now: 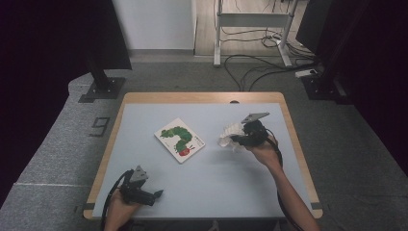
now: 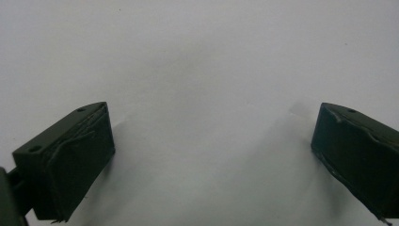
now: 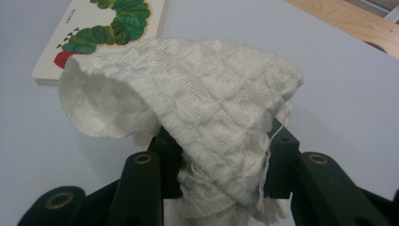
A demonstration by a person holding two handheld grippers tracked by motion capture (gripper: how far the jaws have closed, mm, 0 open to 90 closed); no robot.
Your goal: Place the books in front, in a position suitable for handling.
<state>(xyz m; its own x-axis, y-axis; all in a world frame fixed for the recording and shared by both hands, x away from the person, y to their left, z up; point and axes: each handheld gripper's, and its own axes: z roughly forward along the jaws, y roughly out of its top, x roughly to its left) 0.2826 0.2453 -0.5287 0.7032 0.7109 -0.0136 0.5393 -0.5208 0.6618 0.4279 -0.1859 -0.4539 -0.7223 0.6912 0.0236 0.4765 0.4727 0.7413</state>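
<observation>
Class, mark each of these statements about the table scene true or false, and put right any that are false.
1. The right hand-held gripper grips a white cloth. True.
2. The left hand-held gripper holds the picture book. False: its jaws stand open with nothing between them.
3. The picture book lies flat on the table. True.
4. The cloth covers the book. False: in the high view they lie apart.

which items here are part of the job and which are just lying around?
In the job:
- white cloth, clamped in the right tongs, off the table

Lying about:
- picture book with a green caterpillar on its cover, flat at the table's middle
- left tongs, open over bare table, holding nothing
</observation>
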